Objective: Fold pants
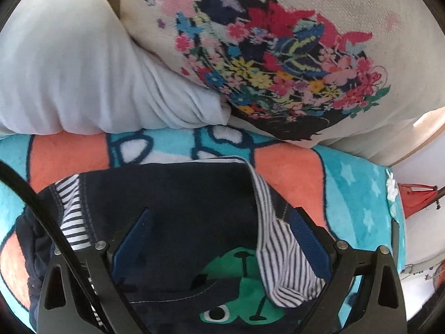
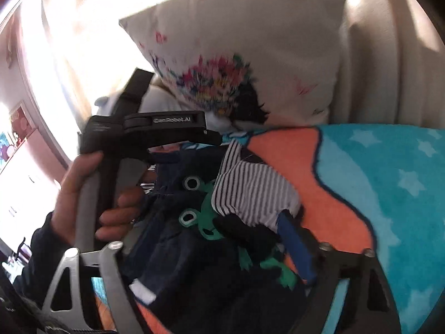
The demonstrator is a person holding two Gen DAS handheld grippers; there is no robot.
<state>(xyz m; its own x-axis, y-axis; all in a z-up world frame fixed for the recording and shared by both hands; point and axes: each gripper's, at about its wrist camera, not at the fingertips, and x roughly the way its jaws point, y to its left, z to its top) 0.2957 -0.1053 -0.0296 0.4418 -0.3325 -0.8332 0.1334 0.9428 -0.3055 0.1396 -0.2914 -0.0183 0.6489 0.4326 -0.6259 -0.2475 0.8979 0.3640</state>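
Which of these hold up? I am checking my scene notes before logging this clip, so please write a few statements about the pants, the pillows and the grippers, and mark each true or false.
1. The navy pants carry a green frog patch. True.
2. The pants lie on a plain grey sheet. False: they lie on a turquoise and orange blanket with white stars.
3. The left hand-held gripper is open above the pants. True.
4. The floral pillow lies flat under the pants. False: it stands behind them, beside a white pillow.
5. The pants' lining is striped navy and white. True.
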